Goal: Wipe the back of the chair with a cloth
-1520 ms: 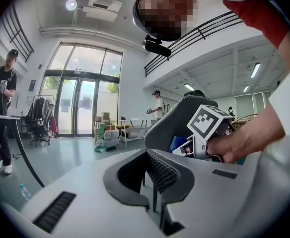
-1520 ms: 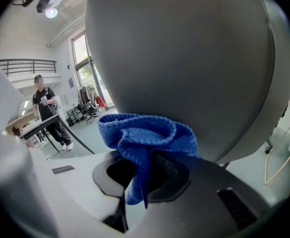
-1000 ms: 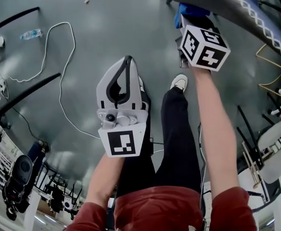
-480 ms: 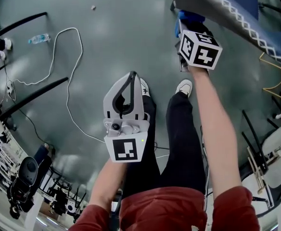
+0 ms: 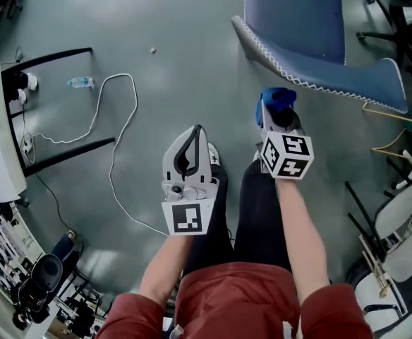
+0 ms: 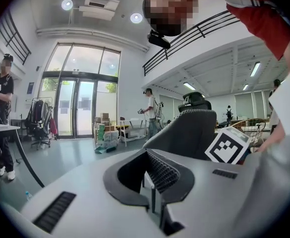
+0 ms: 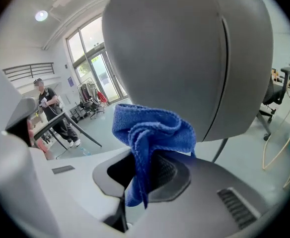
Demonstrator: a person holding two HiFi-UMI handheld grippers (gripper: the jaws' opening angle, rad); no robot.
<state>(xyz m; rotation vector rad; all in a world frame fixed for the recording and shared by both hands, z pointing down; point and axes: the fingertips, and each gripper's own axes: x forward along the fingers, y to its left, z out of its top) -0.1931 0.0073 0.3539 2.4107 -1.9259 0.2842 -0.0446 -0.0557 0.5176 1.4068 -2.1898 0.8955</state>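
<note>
Seemingly the wipe was yet to land: the right gripper (image 5: 272, 113) clamped a blue cloth (image 5: 277, 98) near the grey back of the blue chair (image 5: 299, 21), far right, not touching. The left gripper (image 5: 194, 130), jaws together, carried nothing.

We lose part of the chair (image 5: 298, 27) past the head view's upper edge. The blue cloth (image 7: 150, 130) covers the pads of the right gripper (image 7: 144, 180), its lower end vanishing between them.
</note>
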